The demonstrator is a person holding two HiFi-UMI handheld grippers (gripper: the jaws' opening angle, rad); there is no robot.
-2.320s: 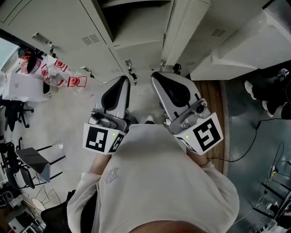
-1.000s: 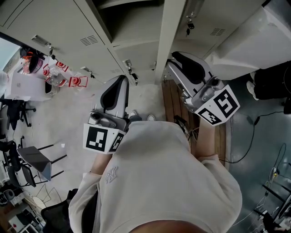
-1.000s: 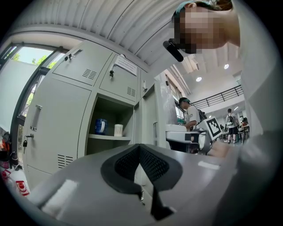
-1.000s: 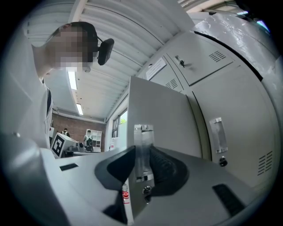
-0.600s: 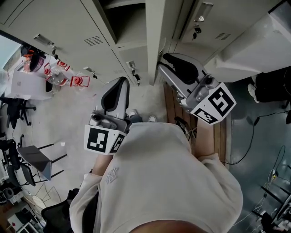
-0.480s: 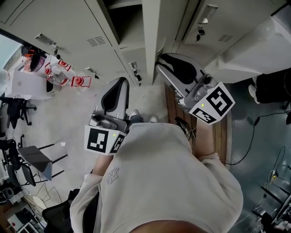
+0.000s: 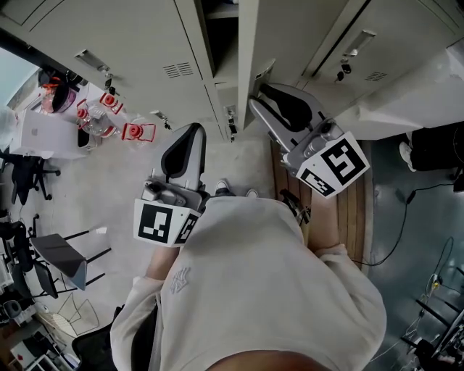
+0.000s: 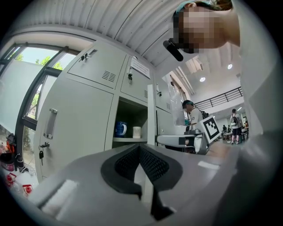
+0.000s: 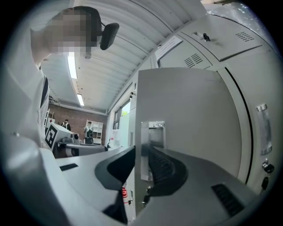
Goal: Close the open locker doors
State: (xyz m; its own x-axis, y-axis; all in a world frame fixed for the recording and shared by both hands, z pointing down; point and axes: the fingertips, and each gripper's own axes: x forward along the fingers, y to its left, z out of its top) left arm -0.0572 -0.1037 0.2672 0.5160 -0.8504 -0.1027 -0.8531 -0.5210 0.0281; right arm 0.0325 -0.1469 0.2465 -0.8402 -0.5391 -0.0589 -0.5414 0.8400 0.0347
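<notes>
One pale grey locker door [image 7: 245, 43] stands part-way open in front of its compartment [image 7: 221, 18]. My right gripper [image 7: 255, 101] presses its tips against that door's face [image 9: 190, 114], just below the latch plate [image 9: 152, 128], near the free edge. Its jaws are nearly together and hold nothing. My left gripper [image 7: 190, 129] hangs low to the left, shut and empty, pointing at the lockers. In the left gripper view the gripper [image 8: 140, 148] faces the open compartment [image 8: 130, 117], where a blue mug [image 8: 120, 129] and a white cup [image 8: 136, 132] stand on a shelf.
Closed lockers [image 7: 123, 43] with handles and keys run along the left. Red tags [image 7: 138, 130] lie on the floor beside a white table [image 7: 43, 134]. Chairs [image 7: 58, 257] stand at the left, and a wooden floor strip [image 7: 355, 210] and a cable [image 7: 406, 224] lie at the right.
My right gripper rose from beside my body to the door and pushed it leftward. The door has swung from wide open to a narrow angle. The left gripper has stayed put.
</notes>
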